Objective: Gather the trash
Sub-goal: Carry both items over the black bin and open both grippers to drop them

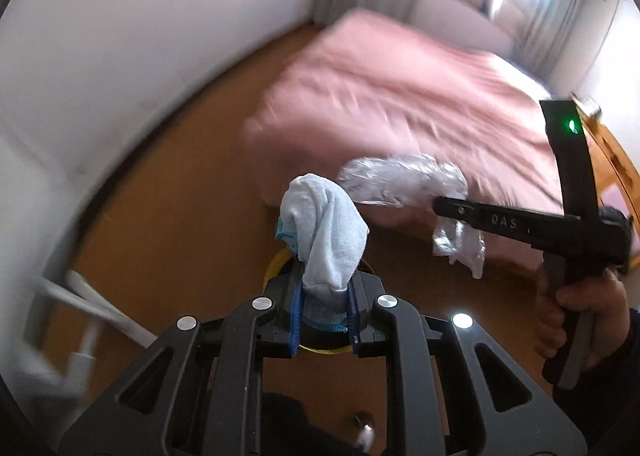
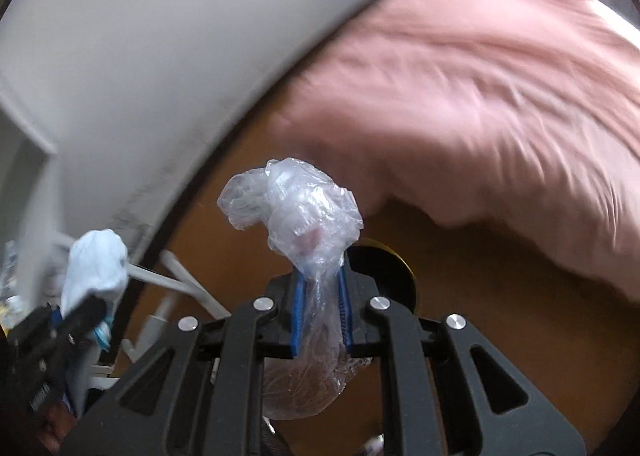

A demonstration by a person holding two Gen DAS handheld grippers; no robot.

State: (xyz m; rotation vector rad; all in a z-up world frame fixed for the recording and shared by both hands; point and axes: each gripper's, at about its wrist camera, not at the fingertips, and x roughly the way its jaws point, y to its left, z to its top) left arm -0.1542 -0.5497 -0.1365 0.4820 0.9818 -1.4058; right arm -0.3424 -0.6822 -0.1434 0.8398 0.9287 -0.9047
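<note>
Clamping a crumpled pale blue mask [image 1: 326,232], your left gripper [image 1: 322,314] has its blue pads [image 1: 295,320] pressed on the lower end, and the rest of the mask bulges up past the fingertips. Your right gripper [image 2: 320,310] pinches a wad of clear plastic [image 2: 298,211] the same way: a thin neck of film runs between its pads [image 2: 299,316], a puffy bunch stands beyond them, and more film hangs behind toward the camera.

From the left camera you can see the right gripper [image 1: 438,205] coming in from the right side, held by your right hand [image 1: 580,320], with the plastic [image 1: 404,177] spread across its tip, just beside the mask. From the right camera the left gripper [image 2: 76,316] shows at the lower left, the mask [image 2: 98,264] at its end.

Both grippers tilt down over a brown wooden floor [image 1: 192,195]. Right behind each set of fingers sits a dark round opening with a yellow rim [image 2: 400,256]; you cannot tell from these blurred views what it belongs to. A pink bedcover [image 1: 400,95] fills the upper right, its edge hanging toward the floor, and a white wall [image 1: 140,35] curves along the left. White pipes [image 1: 104,308] lie low by the wall.
</note>
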